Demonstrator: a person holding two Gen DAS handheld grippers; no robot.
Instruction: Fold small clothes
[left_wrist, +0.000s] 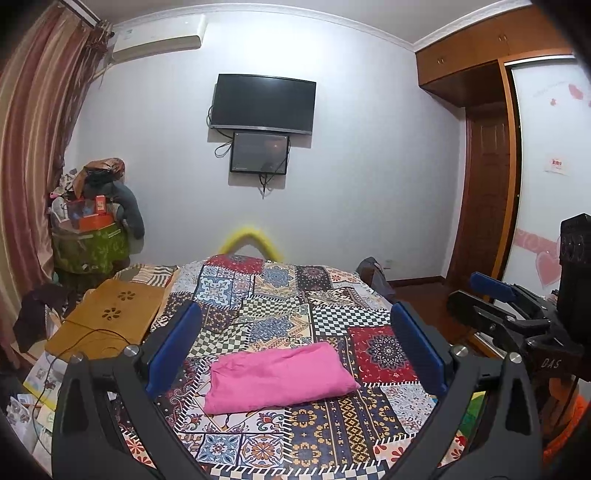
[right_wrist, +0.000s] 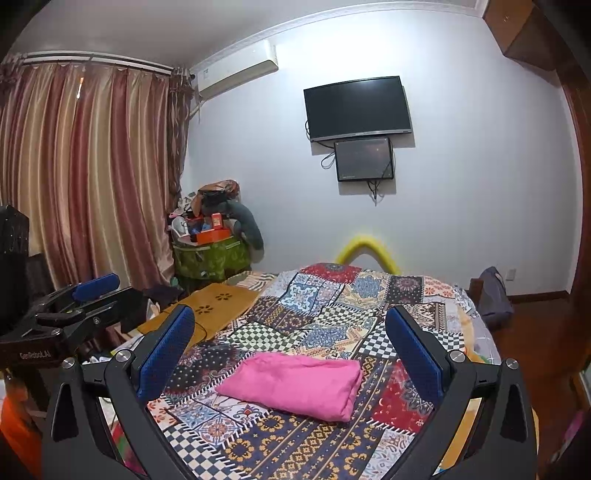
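Note:
A pink garment (left_wrist: 280, 376) lies folded into a compact rectangle on the patchwork bedspread (left_wrist: 266, 295). In the right wrist view the same pink garment (right_wrist: 295, 384) rests flat on the bedspread (right_wrist: 332, 306). My left gripper (left_wrist: 295, 339) hovers above and short of it, fingers wide open and empty. My right gripper (right_wrist: 290, 343) is likewise raised over the bed, open, holding nothing. Each gripper shows in the other's view: the right gripper (left_wrist: 491, 295) at the right edge, the left gripper (right_wrist: 88, 291) at the left edge.
A wooden lap table (left_wrist: 107, 321) with a cable sits on the bed's left side. A piled green basket (left_wrist: 92, 243) stands in the corner by the curtains (right_wrist: 81, 177). A TV (left_wrist: 262, 103) hangs on the far wall. A wardrobe (left_wrist: 517, 147) is at the right.

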